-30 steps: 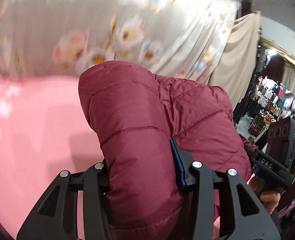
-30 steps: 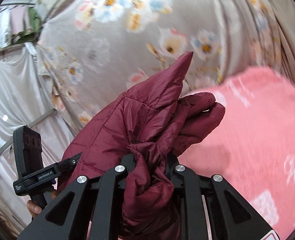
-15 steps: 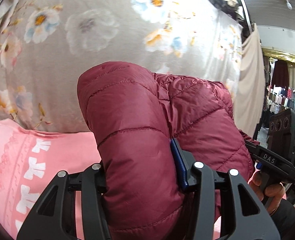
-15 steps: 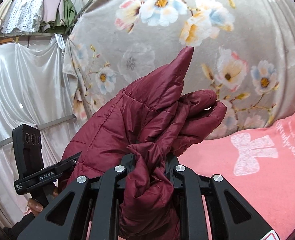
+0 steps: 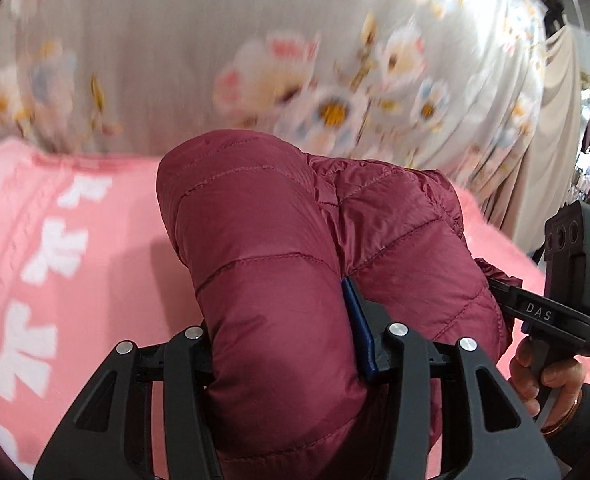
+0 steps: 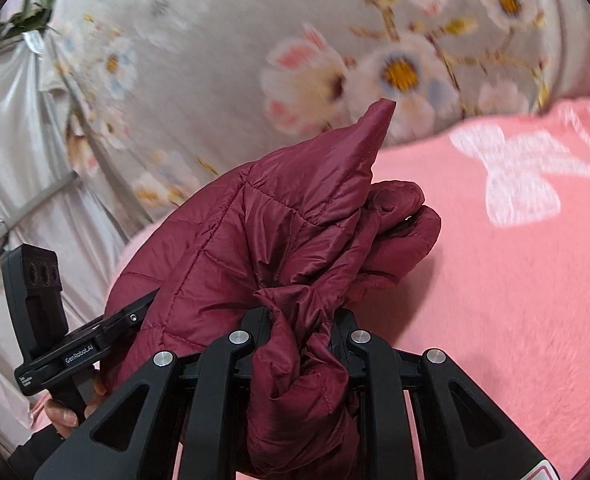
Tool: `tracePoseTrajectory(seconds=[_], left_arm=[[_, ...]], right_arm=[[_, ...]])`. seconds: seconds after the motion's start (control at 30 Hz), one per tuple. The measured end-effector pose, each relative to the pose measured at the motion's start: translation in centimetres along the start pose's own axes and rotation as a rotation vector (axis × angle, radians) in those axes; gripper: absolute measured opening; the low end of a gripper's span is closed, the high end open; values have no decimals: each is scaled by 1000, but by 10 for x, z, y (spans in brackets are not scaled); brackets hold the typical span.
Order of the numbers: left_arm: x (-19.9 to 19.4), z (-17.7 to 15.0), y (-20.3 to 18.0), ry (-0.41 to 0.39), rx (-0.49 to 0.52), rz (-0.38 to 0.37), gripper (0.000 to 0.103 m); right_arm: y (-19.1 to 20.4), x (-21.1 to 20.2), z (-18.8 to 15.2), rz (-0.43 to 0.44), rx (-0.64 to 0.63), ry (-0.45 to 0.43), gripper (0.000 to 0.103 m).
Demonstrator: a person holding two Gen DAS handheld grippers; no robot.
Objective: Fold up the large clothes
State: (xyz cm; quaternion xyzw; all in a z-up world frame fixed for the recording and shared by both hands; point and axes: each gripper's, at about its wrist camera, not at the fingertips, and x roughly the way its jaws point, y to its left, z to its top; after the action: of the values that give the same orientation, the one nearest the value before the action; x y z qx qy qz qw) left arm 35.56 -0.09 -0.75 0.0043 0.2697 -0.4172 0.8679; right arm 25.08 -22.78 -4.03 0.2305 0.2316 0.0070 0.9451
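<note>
The puffy red jacket (image 5: 279, 280) hangs between two grippers, up above the pink blanket (image 5: 75, 240).

In the left wrist view the left gripper (image 5: 283, 360) sits at the bottom middle of the frame. Its fingers squeeze a fat roll of the jacket, and the blue pad (image 5: 359, 328) on one finger presses into the cloth. The other gripper (image 5: 543, 312) shows at the right edge, with the jacket stretching across to it.

In the right wrist view the right gripper (image 6: 299, 344) is at the bottom middle too. Its fingers are pinched tight on a thin, bunched bit of the jacket (image 6: 279, 240). A pointy corner sticks up toward the flowery curtain (image 6: 255, 40).

So the jacket runs sideways from one gripper to the other, and both hold it just the same. The blanket (image 6: 515, 280) lies below and in front of the fingers. I think the jacket has to go down flat there next, with both hands going down together so it does not twist.
</note>
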Motion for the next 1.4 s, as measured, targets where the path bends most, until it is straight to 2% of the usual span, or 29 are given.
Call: tracePoseTrajectory(seconds=[0.07,0.23,0.3,0.4,0.43,0.47,0.5,0.57,0.67,0.7,0.77,0.87,1.0,1.13,1.3,1.4], left_arm=[[15,-14,4,38,-9,9,45],[20,-30,13,20,-20,28,48],[23,-35,14,30,-27,50,53],[26,-36,17,67,-51,83,59],[27,-36,19,85,-66,102,70],[24,-37,20,108,-88,156,86],[18,-38,21,120,-98,227,91],[-2,-38,22,118,-106,280,92],[-31,-30,20,141,-123,406,91],[-35,-26,20,150,-133,430,91],[-43,-11,18,155,-179,452,91],[-46,13,7,133,-211,449,91],[-32,43,-13,105,-152,506,91],[-2,61,-16,124,-127,553,91],[44,59,-4,187,-126,596,91],[66,50,7,221,-135,609,91]], right_arm=[[-9,10,-13,-25,14,30,17],[-24,23,-22,-34,82,98,19],[-29,30,-23,-46,112,133,22],[-33,27,-24,-70,134,139,28],[-32,23,-24,-81,134,136,30],[-31,15,-25,-98,131,132,33],[-30,5,-25,-114,129,127,35],[-28,-18,-25,-151,131,94,44],[-17,-52,-21,-195,109,43,44],[-6,-60,-16,-207,73,29,40],[15,-65,-5,-229,-1,21,25],[54,-63,19,-257,-144,-1,18],[79,-45,50,-281,-222,-4,18],[66,-6,72,-333,-178,42,18],[33,44,63,-408,-130,121,18],[18,58,53,-427,-107,140,18]])
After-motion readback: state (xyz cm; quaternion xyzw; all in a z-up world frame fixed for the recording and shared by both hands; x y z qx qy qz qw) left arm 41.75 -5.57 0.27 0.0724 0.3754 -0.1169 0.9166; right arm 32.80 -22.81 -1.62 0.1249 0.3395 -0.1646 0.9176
